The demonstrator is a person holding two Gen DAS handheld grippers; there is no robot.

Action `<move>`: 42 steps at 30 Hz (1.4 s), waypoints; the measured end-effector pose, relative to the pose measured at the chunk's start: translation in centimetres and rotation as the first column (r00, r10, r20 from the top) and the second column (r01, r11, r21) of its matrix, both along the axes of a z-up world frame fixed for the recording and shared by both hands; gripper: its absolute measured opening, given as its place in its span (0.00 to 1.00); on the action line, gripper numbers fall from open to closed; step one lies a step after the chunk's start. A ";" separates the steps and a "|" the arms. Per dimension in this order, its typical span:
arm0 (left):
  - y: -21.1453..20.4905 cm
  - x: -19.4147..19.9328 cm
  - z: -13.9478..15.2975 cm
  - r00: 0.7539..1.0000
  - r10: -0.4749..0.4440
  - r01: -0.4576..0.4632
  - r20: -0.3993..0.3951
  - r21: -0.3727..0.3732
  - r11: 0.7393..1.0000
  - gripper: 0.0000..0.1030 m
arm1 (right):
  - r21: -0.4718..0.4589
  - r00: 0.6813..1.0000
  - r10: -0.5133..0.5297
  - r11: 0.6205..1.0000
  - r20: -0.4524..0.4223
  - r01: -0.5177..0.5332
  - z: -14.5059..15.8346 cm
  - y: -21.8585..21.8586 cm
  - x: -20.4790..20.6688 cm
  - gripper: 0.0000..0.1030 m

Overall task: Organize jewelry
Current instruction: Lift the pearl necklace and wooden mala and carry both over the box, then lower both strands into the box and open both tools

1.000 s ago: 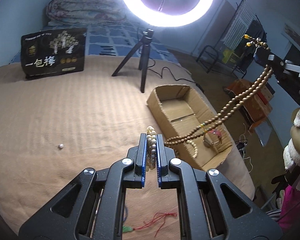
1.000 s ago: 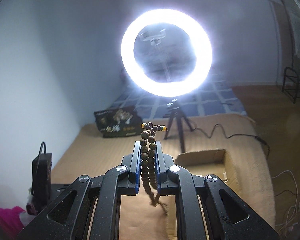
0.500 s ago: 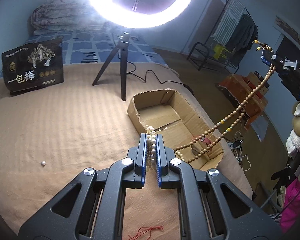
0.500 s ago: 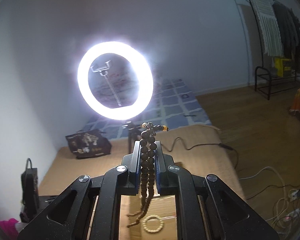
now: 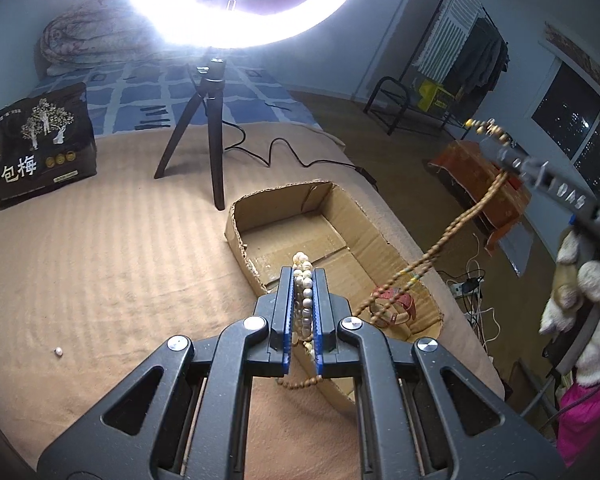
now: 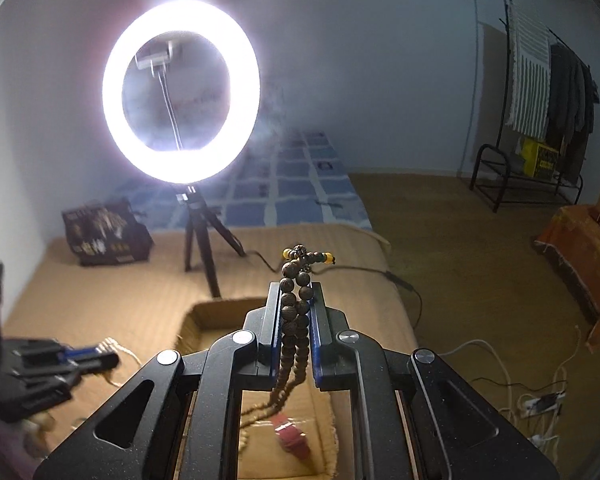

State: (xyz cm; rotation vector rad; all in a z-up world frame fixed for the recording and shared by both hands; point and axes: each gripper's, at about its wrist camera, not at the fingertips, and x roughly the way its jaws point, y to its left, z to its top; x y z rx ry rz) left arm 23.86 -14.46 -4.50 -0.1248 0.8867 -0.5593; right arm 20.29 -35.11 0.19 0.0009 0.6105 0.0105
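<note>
Above the cardboard box [image 5: 384, 240], your left gripper [image 5: 303, 280] pinches a pearl bracelet [image 5: 305, 292]. Your right gripper [image 6: 296, 304] is clamped on a wooden bead necklace [image 6: 296, 320], whose strand trails into the box beside a red watch [image 5: 396, 306].

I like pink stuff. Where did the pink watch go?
The pink strap watch lies inside the open cardboard box on the tan bed cover, at its near right end in the left wrist view, under the hanging brown wooden bead string.

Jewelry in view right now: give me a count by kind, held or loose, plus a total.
Pearl strand, clamped in left gripper: 1
Wooden bead strand, clamped in right gripper: 1
Red watch in cardboard box: 1
Loose pearl on the bed: 1
Total: 4
</note>
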 end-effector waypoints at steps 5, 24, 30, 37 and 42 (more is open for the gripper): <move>-0.6 0.7 -0.6 1.000 -0.006 0.006 -0.012 0.007 1.000 0.06 | -0.025 0.997 0.024 0.999 -0.070 -0.026 -2.4 0.5 1.2 0.10; -1.4 2.0 -1.5 1.000 -0.013 0.014 -0.028 0.022 1.000 0.06 | 0.102 0.933 0.173 0.984 -0.317 -0.148 -11.1 2.3 3.7 0.10; -2.1 2.8 -1.9 0.999 -0.019 0.020 -0.042 0.017 1.000 0.06 | 0.098 0.925 0.181 0.983 -0.334 -0.156 -11.4 2.9 3.9 0.10; -2.9 3.8 -2.1 0.998 -0.023 0.023 -0.057 -0.002 1.000 0.06 | 0.098 0.922 0.180 0.983 -0.344 -0.155 -11.6 2.9 4.0 0.10; -3.5 4.0 -2.1 0.998 -0.024 0.024 -0.061 -0.004 1.000 0.06 | 0.090 0.923 0.166 0.986 -0.348 -0.143 -11.6 2.7 4.1 0.48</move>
